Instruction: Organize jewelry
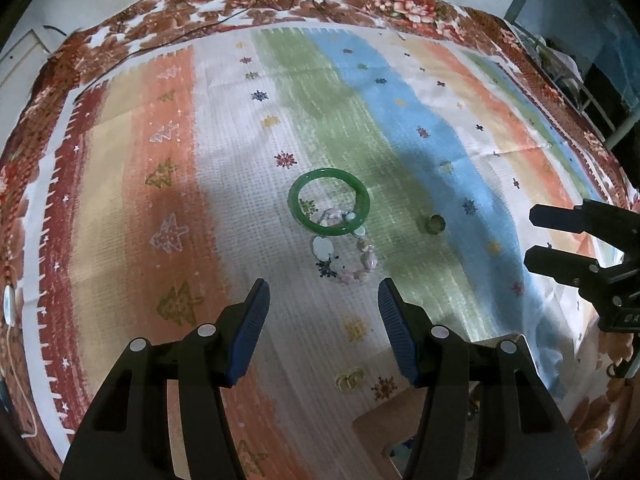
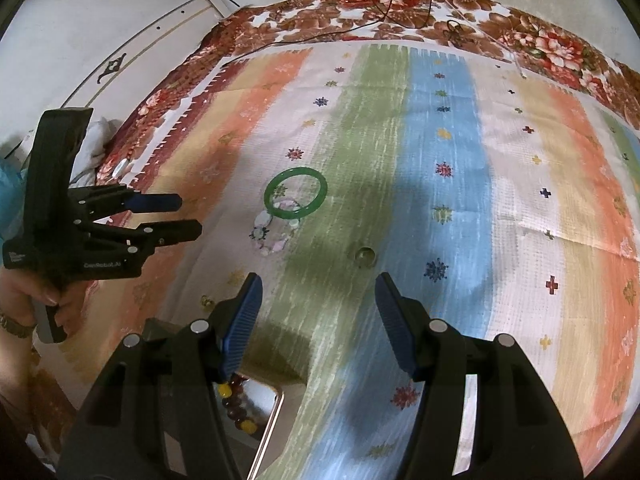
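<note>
A green bangle [image 1: 329, 202] lies on the striped cloth, overlapping a pale pink bead bracelet [image 1: 343, 251]. A small metal ring [image 1: 434, 224] lies to their right. A small yellow trinket [image 1: 349, 379] lies nearer. My left gripper [image 1: 323, 294] is open and empty, just short of the bracelet. My right gripper [image 2: 318, 292] is open and empty, with the ring [image 2: 365, 258] just ahead of it; bangle [image 2: 296, 195] and bracelet [image 2: 274, 232] lie ahead to its left. A tray [image 2: 276, 404] under the right gripper holds a brown and yellow bead bracelet [image 2: 236, 404].
The striped cloth [image 1: 224, 184] lies over a floral blanket [image 1: 256, 4]. Black cables [image 2: 384, 12] run across the far edge. The right gripper shows at the right of the left wrist view [image 1: 536, 236]; the left gripper, held by a hand, shows at the left of the right wrist view [image 2: 188, 216].
</note>
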Available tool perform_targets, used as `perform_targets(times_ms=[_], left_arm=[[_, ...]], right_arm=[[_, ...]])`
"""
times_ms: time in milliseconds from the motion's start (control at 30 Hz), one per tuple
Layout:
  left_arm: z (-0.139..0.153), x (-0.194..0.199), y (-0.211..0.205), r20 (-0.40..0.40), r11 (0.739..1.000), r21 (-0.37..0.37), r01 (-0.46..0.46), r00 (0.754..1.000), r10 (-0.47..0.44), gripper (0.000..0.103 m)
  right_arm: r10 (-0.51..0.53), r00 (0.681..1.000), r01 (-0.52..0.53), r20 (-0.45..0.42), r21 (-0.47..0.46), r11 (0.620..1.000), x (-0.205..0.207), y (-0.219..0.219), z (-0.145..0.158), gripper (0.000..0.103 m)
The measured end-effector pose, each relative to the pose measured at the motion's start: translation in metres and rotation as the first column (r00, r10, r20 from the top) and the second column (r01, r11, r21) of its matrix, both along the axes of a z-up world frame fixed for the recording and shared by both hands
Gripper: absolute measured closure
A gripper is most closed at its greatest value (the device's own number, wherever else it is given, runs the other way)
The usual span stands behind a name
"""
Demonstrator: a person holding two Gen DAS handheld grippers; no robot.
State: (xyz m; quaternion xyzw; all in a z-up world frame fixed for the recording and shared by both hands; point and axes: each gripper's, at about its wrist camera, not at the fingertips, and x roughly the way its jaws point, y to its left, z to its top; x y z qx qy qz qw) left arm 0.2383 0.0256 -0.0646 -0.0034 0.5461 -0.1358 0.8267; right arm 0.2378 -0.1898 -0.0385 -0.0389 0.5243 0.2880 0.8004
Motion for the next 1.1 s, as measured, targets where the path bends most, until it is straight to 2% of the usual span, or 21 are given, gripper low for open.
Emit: perform_targets(times_ms=[367,1100], left_arm=[[-0.025,0.021,-0.003,-0.053,0.999,0.029,0.018,0.998,-0.016,0.047],[-0.062,0.045,-0.023,-0.12,0.995,0.07,0.072,0.991,-0.063,0.047]], right_arm=[[-0.003,1.0,0.001,-0.026,-0.063,0.998,0.022,0.005,-0.026,0.043],[0.059,0.995,-0.072,-0.075,-0.183,0.981,0.049,0.027,-0.074,0.042]])
